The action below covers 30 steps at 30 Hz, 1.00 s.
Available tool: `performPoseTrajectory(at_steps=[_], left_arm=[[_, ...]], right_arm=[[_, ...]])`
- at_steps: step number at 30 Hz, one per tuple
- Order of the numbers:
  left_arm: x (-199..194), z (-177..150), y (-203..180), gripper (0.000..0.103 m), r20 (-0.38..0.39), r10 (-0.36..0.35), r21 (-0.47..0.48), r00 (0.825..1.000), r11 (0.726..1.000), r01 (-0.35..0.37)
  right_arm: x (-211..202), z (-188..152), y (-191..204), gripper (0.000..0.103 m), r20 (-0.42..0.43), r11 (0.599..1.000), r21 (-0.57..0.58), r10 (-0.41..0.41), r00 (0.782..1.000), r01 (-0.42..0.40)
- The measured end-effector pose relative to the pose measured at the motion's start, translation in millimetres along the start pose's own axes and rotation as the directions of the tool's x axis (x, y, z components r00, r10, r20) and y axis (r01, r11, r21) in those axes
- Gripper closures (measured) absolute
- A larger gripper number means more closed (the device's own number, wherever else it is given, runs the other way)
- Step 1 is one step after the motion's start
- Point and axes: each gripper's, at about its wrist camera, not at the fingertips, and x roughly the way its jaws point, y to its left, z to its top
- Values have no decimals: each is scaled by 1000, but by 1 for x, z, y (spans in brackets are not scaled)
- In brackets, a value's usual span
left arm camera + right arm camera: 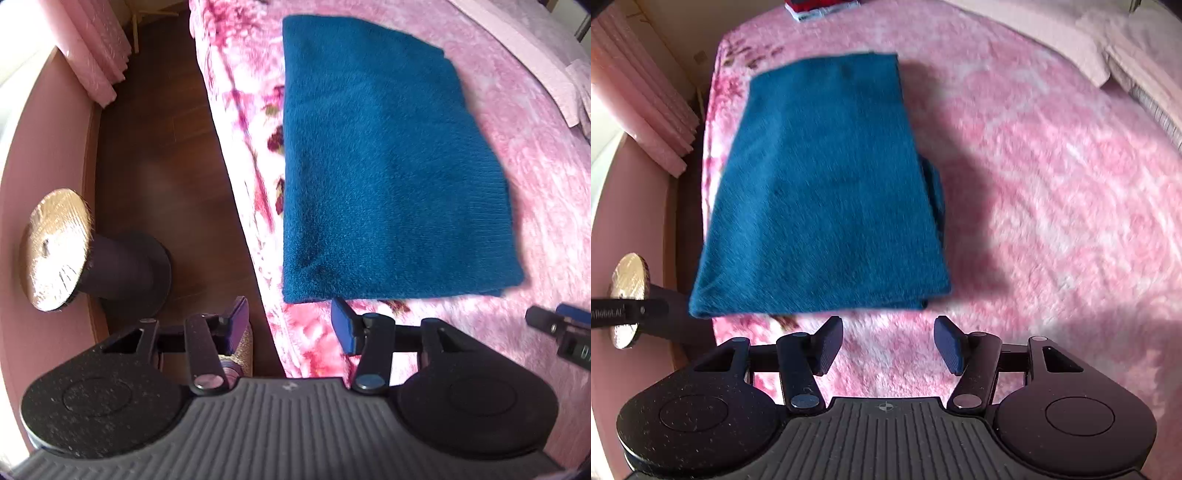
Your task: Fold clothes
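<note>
On the pink floral blanket (pixel 1052 177) covering the bed lies the folded teal garment (pixel 823 192) near its edge, beside dark wood flooring (pixel 155 147) and pink curtains (pixel 96 48), while the left gripper (pixel 291 325) and right gripper (pixel 890 343) hover with jaws apart, holding nothing.

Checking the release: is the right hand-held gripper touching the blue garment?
Apart. The right wrist view shows pink blanket between the open right hand-held gripper and the folded blue garment.
</note>
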Motion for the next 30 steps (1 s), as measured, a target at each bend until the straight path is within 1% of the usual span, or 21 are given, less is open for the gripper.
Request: performPoseTrajectory(at_steps=[7,12,19,24,30], left_arm=[[-39,3,4,56,32,-10,16,999,1000,9],[-71,14,2,55,93,-16,34,996,999,13],[-111,23,-4,52,175,-35,77,984,997,21],[-131,22,-9,50,215,-54,112,975,993,30],[-143,22,-11,50,243,-67,135,968,990,34]], right_arm=[[-46,12,20,45,43,998,-64,7,999,-5],[-77,22,33,45,80,996,-86,9,997,-2],[-112,28,53,45,112,994,-107,40,993,-28],[-130,28,68,45,143,990,-136,65,988,-46],[-141,28,74,45,164,988,-150,65,984,-41]])
